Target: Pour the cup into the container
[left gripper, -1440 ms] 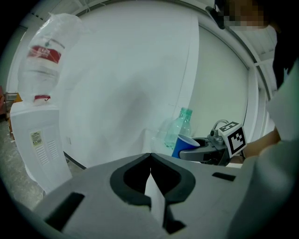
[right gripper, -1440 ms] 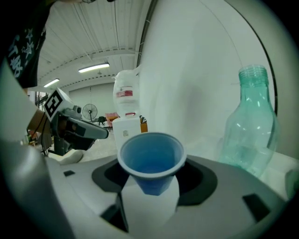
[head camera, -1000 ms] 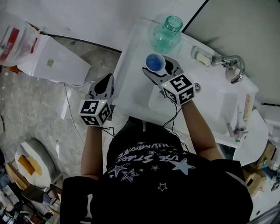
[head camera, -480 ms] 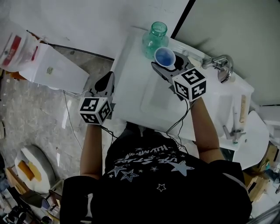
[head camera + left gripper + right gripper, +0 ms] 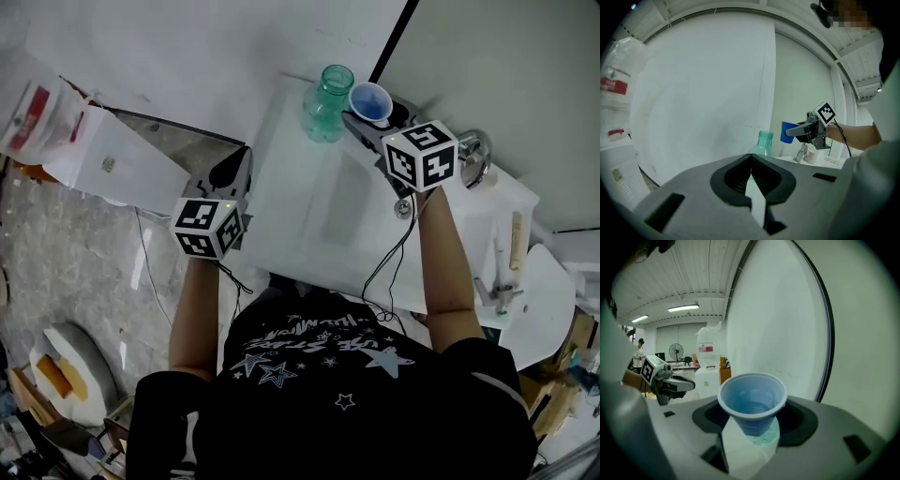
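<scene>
Right gripper [image 5: 751, 423] clamped on the blue cup [image 5: 370, 101], which is upright with liquid inside, just right of the bottle [image 5: 326, 94] mouth. Left gripper [image 5: 751, 163] closed, empty, well clear to the left. Recommended: bring the cup lip over the narrow mouth, then roll slowly towards it; a fast tip would likely spill onto the sink [image 5: 300, 206]. Wall close behind; tap [image 5: 476, 150] stands right, no obstruction noted
</scene>
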